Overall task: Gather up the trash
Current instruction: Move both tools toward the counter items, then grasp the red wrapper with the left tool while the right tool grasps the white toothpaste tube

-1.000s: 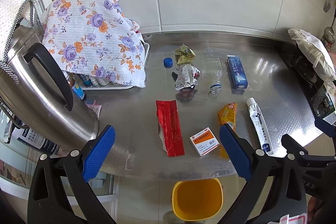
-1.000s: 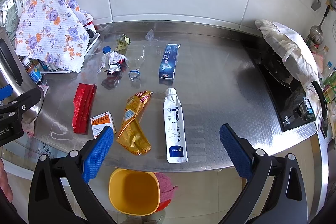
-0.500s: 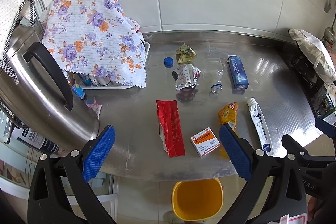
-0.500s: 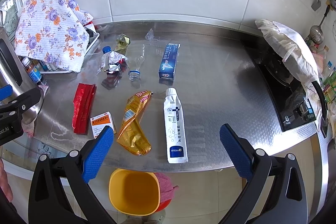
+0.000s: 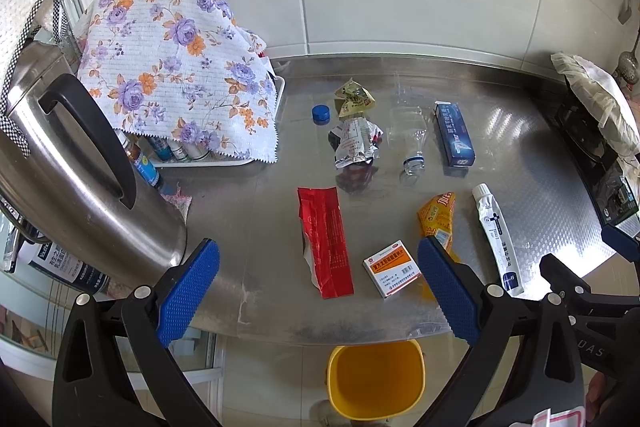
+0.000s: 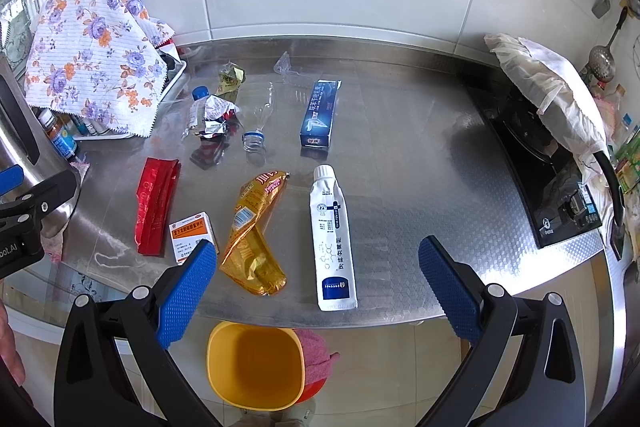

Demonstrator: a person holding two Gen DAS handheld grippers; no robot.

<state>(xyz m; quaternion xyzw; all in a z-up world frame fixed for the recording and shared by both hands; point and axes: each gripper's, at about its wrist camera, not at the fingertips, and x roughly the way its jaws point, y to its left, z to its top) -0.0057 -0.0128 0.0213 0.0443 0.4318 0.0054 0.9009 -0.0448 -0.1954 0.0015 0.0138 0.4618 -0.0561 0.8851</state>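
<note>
Here the steel worktop (image 6: 400, 155) carries all the trash, and nothing is in the yellow bin (image 6: 256, 367) on the floor just below its near edge. Both hand-held grippers hover at that near edge, the left hand-held gripper (image 5: 318, 291) and the right hand-held gripper (image 6: 318, 291) each with jaws spread wide and holding nothing.

Of the litter, the white tube (image 6: 332, 239) lies nearest the right one, straight ahead between its spread fingers, its long axis running near to far with the cap at the far end. Just left of it sits the crumpled yellow wrapper (image 6: 256, 235), slanting far-right to near-left. The red wrapper (image 5: 326, 239) lies ahead of the left one, also lengthwise near to far, with the small pill box (image 5: 392, 267) just right of it.

Farther back are the blue carton (image 6: 320, 113), a clear bottle (image 6: 260, 123), a silver wrapper (image 5: 354, 143), a small green-yellow packet (image 5: 354, 101) and a blue cap (image 5: 321, 113).

The right arm looks better placed for the tube; since the tube lies along the approach, a pinch across its width should suit.
</note>
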